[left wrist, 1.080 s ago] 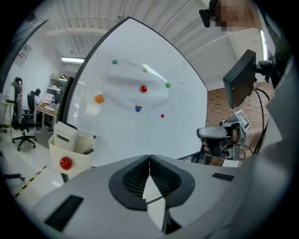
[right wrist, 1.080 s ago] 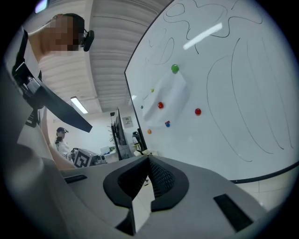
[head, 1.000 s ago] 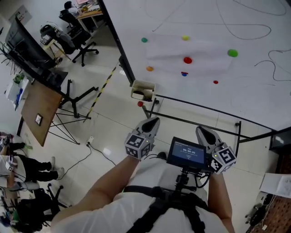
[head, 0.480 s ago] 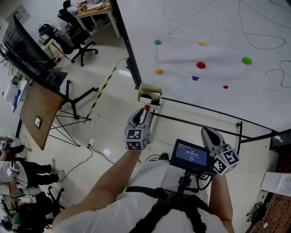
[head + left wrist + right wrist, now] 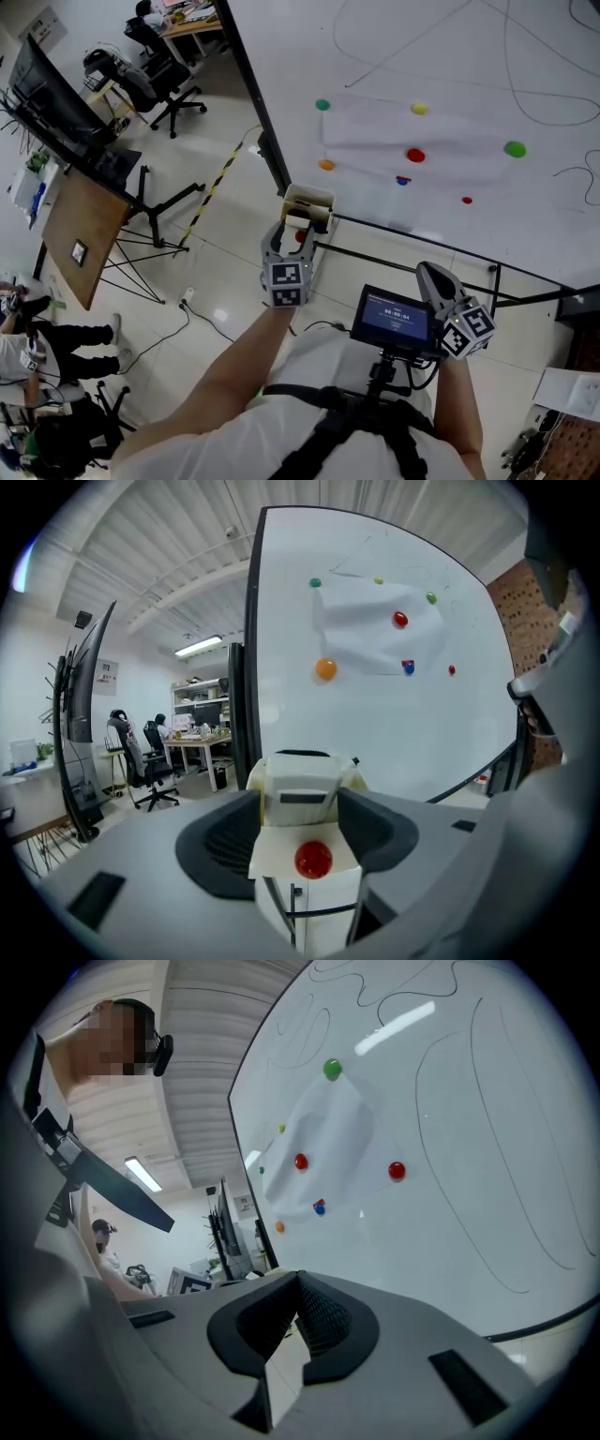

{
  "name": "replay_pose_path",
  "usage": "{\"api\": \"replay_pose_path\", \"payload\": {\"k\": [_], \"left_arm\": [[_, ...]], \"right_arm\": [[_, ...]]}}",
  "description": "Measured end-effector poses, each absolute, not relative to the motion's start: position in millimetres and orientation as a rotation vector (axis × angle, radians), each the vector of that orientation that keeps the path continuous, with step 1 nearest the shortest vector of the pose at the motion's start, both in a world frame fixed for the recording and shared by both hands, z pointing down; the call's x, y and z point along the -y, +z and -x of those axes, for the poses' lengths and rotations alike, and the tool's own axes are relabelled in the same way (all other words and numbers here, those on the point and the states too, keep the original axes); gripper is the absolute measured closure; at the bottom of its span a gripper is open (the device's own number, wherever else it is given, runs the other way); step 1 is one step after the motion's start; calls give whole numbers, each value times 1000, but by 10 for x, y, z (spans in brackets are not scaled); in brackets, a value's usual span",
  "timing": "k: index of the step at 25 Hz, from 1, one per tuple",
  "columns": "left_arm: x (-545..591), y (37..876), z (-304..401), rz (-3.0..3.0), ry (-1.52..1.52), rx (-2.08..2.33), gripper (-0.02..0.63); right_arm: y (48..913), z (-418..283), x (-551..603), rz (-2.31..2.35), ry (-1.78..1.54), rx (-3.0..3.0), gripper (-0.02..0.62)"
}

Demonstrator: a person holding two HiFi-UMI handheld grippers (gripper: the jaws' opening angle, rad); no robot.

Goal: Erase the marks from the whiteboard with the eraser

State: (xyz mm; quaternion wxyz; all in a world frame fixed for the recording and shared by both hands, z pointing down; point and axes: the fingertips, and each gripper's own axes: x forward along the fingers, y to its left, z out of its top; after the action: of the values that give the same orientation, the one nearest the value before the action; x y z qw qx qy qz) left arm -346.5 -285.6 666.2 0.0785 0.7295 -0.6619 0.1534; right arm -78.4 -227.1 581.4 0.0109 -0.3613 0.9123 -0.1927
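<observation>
The whiteboard (image 5: 450, 75) carries thin dark pen lines (image 5: 412, 37), coloured magnets and a pinned paper sheet (image 5: 412, 131). At its lower left corner hangs a cream holder box (image 5: 305, 202) with a red magnet (image 5: 313, 859) on its front. Inside stands a white block with a dark stripe (image 5: 300, 794), apparently the eraser. My left gripper (image 5: 292, 242) is at this box; its jaws are opening, and they stand wide on either side of it without pressing. My right gripper (image 5: 439, 281) is lower right, shut and empty, pointing at the board (image 5: 450, 1194).
Black stand bars (image 5: 422, 248) run below the board. To the left are office chairs (image 5: 155, 89), a dark screen on a stand (image 5: 56, 103), a brown panel on legs (image 5: 80, 225), striped floor tape (image 5: 216, 178) and a seated person (image 5: 37, 347). A small display (image 5: 394, 319) sits at my chest.
The left gripper has moved forward to the holder box and its jaws have gone from shut to wide open around it. The right gripper has shifted slightly and stays shut.
</observation>
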Motion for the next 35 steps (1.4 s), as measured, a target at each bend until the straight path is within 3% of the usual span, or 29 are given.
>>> {"api": "replay_pose_path", "payload": {"k": [26, 35], "left_arm": [[2972, 6696, 3555, -2051, 356, 2099, 335], [2817, 6111, 3521, -2264, 245, 2101, 330]], "right_arm": [[5755, 790, 2543, 1077, -626, -2888, 580], [5664, 745, 2474, 1116, -565, -2839, 580]]}}
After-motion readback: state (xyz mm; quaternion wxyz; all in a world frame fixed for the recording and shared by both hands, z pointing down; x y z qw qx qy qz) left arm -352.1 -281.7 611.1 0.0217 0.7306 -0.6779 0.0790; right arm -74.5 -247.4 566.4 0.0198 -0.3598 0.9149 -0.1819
